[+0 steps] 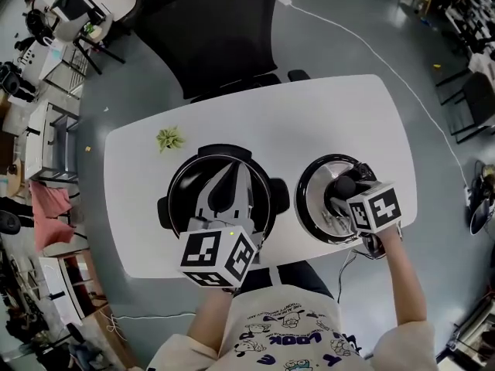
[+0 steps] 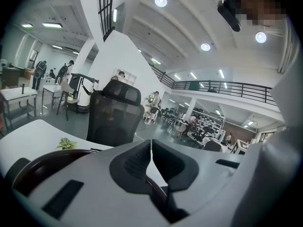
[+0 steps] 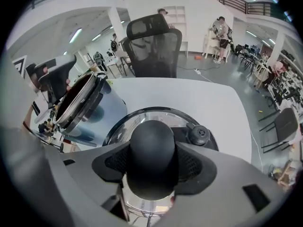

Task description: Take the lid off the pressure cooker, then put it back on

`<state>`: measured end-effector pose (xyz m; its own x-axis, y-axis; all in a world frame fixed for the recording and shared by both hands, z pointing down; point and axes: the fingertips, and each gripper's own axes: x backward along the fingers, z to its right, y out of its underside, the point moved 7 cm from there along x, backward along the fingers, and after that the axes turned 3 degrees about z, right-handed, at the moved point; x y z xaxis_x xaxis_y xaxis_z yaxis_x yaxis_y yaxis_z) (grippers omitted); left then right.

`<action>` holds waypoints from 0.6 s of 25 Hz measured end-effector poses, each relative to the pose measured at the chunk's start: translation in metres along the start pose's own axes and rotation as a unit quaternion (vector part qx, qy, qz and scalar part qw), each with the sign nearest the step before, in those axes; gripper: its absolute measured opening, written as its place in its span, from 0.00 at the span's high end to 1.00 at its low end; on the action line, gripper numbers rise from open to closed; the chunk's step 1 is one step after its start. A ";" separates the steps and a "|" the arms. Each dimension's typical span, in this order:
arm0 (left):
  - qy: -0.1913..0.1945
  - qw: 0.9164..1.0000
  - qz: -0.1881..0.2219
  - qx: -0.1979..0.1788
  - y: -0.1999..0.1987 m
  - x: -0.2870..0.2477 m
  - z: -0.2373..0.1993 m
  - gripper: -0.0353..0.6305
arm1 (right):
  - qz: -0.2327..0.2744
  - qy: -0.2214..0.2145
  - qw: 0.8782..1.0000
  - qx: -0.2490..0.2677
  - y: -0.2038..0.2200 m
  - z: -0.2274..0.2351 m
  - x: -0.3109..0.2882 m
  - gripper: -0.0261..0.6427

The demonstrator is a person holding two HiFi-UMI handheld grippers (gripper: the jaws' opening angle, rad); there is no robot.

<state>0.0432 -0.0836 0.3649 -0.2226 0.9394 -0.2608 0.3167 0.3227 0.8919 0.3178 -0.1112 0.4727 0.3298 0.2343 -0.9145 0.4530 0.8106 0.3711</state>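
A: Quick pass, left to right. Far left on the white table (image 1: 340, 107)?
B: Small green plant sprig (image 1: 168, 138), alone, near the back edge. Black office chair (image 1: 209, 29) behind the table.
A: Next?
B: Pressure cooker (image 1: 182, 178), left of centre, lid off, dark inside showing. Black side handles.
A: Left gripper?
B: Left gripper (image 1: 230, 178) hangs over the open cooker, pointing away from the person. Jaws pressed together, nothing between them; the left gripper view shows the pads meeting tip to tip.
A: Is it touching the cooker?
B: Can't tell. The rim runs under it in its own view.
A: Lid?
B: Lid (image 1: 313, 188) is just to the right of the cooker, apart from it, shiny with a black rim, knob side up. Resting on the table or just above it, I can't say.
A: Right gripper?
B: Right gripper (image 1: 346, 195) points steeply down at the lid. Jaws clamped on the round black knob (image 3: 152, 150), one pad on each side, both touching.
A: Anything else on the lid?
B: Small black valve (image 3: 199, 134) beside the knob.
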 end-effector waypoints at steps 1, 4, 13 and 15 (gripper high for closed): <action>-0.001 1.000 0.000 0.001 0.000 -0.001 -0.001 0.91 | -0.003 0.000 1.000 0.000 0.001 0.000 -0.005 0.52; -0.004 1.000 -0.001 0.003 0.002 -0.003 -0.002 0.91 | -0.009 -0.002 1.000 0.001 0.004 -0.001 -0.018 0.52; -0.008 1.000 -0.005 0.005 0.008 -0.008 -0.005 0.91 | -0.015 0.007 1.000 0.004 0.014 -0.008 -0.048 0.52; -0.008 1.000 -0.005 0.005 0.010 -0.009 -0.006 0.91 | -0.015 0.013 1.000 0.004 0.015 -0.010 -0.054 0.52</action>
<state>0.0431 -0.0896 0.3779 -0.2099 0.9382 -0.2753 0.3249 0.3325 0.8854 0.2987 -0.1068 0.5256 0.2943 0.2250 -0.9288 0.4680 0.8135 0.3454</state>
